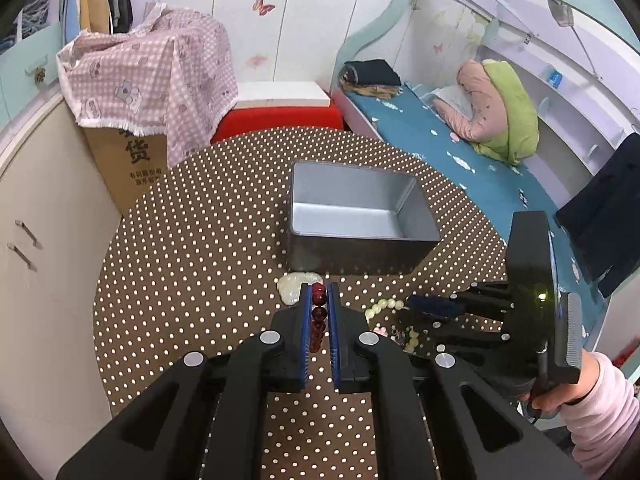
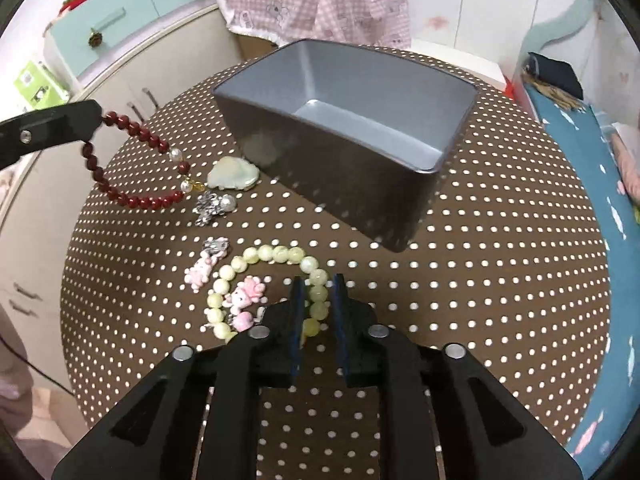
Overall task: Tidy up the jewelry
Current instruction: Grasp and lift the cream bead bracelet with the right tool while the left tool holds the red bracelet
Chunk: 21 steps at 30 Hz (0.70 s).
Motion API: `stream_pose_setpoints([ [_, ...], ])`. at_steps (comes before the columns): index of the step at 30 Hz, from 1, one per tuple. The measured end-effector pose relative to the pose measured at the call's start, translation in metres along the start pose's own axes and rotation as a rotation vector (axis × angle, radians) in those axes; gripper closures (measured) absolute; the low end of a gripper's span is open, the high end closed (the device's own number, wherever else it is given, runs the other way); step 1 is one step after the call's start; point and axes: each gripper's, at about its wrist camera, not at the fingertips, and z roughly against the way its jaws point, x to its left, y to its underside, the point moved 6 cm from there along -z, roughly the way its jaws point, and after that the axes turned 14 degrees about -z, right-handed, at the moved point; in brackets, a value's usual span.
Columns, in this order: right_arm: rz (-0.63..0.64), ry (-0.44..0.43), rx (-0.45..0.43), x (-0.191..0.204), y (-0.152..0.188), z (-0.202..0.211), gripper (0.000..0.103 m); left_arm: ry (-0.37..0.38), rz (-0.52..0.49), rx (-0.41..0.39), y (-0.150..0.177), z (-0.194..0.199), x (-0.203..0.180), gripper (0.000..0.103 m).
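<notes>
My left gripper [image 1: 319, 288] is shut on a dark red bead bracelet [image 1: 319, 314]. In the right wrist view that gripper [image 2: 94, 120] comes in from the left, and the red bracelet [image 2: 132, 200] droops from it toward the dotted cloth. My right gripper [image 2: 318, 280] stands open over a pale green bead bracelet [image 2: 276, 254]. A few of its beads lie between the pads with small gaps on each side. The left wrist view shows the right gripper [image 1: 412, 316] low over those pale beads [image 1: 384, 306]. An open grey tin box [image 2: 340, 172] stands behind, empty.
A jade pendant [image 2: 234, 174], a silver pearl brooch [image 2: 214, 204] and pink bunny charms [image 2: 200, 272] lie on the brown dotted round table [image 2: 480, 280]. A cabinet and a cloth-draped carton [image 1: 132, 160] stand to the left, a bed [image 1: 460, 152] to the right. A pink-sleeved hand [image 1: 580, 384] holds the right gripper.
</notes>
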Motion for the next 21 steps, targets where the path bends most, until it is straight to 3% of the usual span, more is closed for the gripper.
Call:
stream_pose_setpoints([
  [1,0.005,-0.004,0.003,0.002,-0.001,-0.002,0.073,0.004,0.003,0.003,0.001,-0.002,0.001,0.097],
  [8,0.075,0.056,-0.025,0.013,0.002,-0.01,0.072,0.029,0.049,0.027,0.007,-0.013,0.003,0.097],
  [9,0.073,0.055,-0.027,0.013,0.002,-0.01,0.073,0.029,0.047,0.025,0.007,-0.014,0.002,0.097],
  [13,0.091,0.037,-0.004,0.019,0.007,-0.007,0.093,0.034,0.04,0.027,0.006,-0.016,-0.003,0.096],
  [21,0.052,0.074,-0.054,0.015,0.005,0.003,0.093,0.043,0.039,0.016,0.006,-0.012,-0.007,0.096],
])
